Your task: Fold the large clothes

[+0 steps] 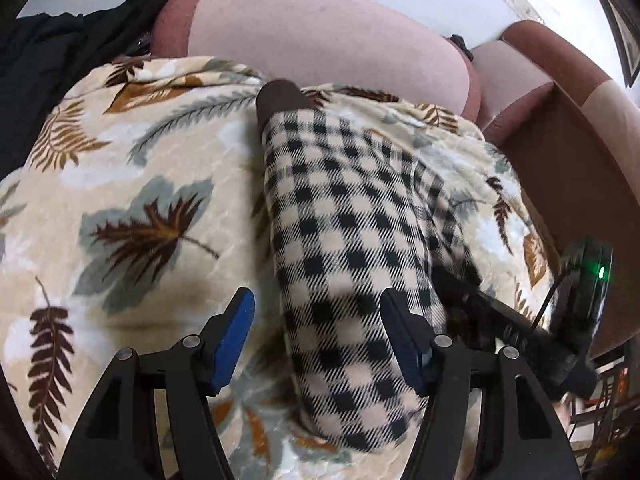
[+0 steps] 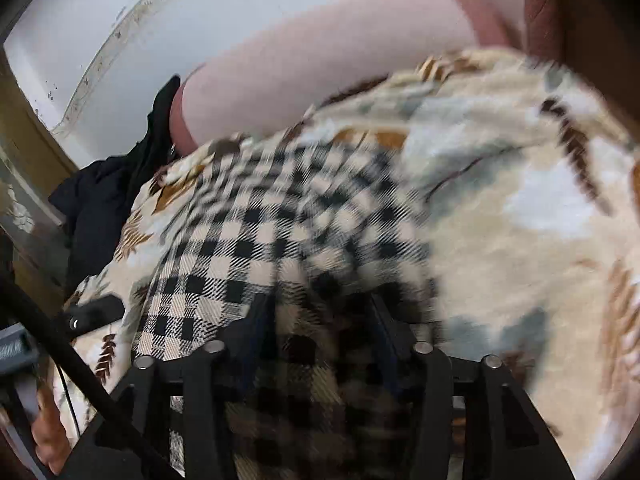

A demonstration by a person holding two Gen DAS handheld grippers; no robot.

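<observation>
Checked black-and-cream woven garment lies folded on the leaf-print blanket; my left gripper stands spread above it, my right gripper pinches its edge. One-sided pulling could undo the fold.

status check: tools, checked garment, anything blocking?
Left tool open over checked garment. Right tool blurred, garment between its fingers. Black clothing off aside, nothing blocking.

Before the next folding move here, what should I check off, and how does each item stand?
1. Left gripper fingers open, pinching nothing: ok.
2. Right gripper grip on the beige-and-black checked fabric garment: cannot tell, blurred.
3. Garment lying on the cream leaf-print fleece blanket: ok.
4. Crumpled black cloth apart from garment: ok.
5. Right wrist view sharp: not ok.
</observation>
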